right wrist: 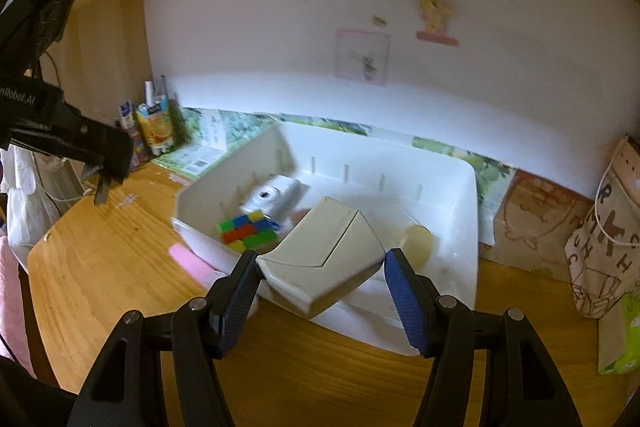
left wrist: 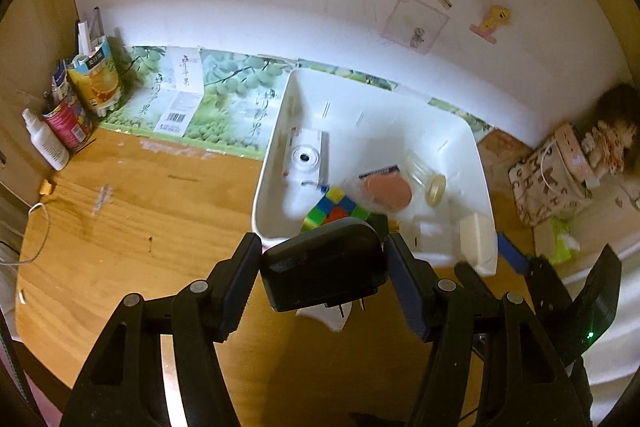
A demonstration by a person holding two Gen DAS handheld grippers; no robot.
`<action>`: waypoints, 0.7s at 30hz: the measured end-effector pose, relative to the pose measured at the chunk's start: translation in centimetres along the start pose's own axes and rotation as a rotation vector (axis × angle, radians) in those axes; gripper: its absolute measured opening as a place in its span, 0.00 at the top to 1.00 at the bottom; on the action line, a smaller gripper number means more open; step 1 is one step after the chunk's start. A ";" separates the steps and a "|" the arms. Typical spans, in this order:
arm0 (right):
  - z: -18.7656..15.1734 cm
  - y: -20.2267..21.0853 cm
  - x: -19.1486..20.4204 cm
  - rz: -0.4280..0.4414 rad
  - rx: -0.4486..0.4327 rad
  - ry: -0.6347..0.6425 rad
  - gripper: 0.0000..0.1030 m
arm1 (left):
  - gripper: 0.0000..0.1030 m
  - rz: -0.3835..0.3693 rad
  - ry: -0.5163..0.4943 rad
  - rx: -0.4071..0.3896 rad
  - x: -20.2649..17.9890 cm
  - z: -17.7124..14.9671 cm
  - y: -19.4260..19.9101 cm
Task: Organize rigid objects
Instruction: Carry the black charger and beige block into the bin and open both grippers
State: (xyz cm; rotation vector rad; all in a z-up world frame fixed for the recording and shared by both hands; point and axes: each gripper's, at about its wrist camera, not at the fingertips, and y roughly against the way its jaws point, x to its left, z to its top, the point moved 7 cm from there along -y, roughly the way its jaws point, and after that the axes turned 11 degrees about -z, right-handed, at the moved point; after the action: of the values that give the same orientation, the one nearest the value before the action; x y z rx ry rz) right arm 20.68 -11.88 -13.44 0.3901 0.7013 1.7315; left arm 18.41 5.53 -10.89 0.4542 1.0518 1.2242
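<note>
A white plastic bin (left wrist: 276, 131) (right wrist: 460, 267) stands on the wooden desk against the wall. Inside lie a white toy camera (left wrist: 304, 159) (right wrist: 272, 197), a colour cube (left wrist: 334, 209) (right wrist: 246, 229), a pink-orange packet (left wrist: 386, 189) and a small clear jar with a cream lid (left wrist: 434, 187) (right wrist: 418, 239). My left gripper (left wrist: 324, 277) is shut on a black plug adapter (left wrist: 324, 269), held just before the bin's near rim. My right gripper (right wrist: 320, 277) is shut on a cream-white box (right wrist: 320, 259), tilted over the bin's near edge.
Cartons, pens and a can (left wrist: 70, 119) stand at the back left with a white bottle (left wrist: 46, 141). A green printed sheet (left wrist: 208, 103) lies along the wall. A patterned bag (left wrist: 548, 179) (right wrist: 600, 247) sits right of the bin. A pink item (right wrist: 192, 265) lies beside the bin.
</note>
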 end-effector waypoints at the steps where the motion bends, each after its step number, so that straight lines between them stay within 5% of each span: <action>1: -0.2 -0.4 -0.5 -0.003 0.008 -0.003 0.37 | 0.35 -0.001 0.002 -0.015 -0.1 0.4 -0.5; 10: -1.0 -2.5 -2.9 0.014 0.007 -0.069 0.37 | 0.35 0.000 0.051 -0.146 -0.3 2.7 -2.7; 21: -0.9 -4.2 -2.5 0.017 0.008 -0.092 0.37 | 0.35 0.029 0.054 -0.107 0.1 3.7 -6.6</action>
State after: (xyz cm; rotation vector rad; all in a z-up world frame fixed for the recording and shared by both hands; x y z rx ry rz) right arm 23.97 -13.83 -16.53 0.4797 0.6401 1.7162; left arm 25.07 4.34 -14.26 0.3566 1.0228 1.3183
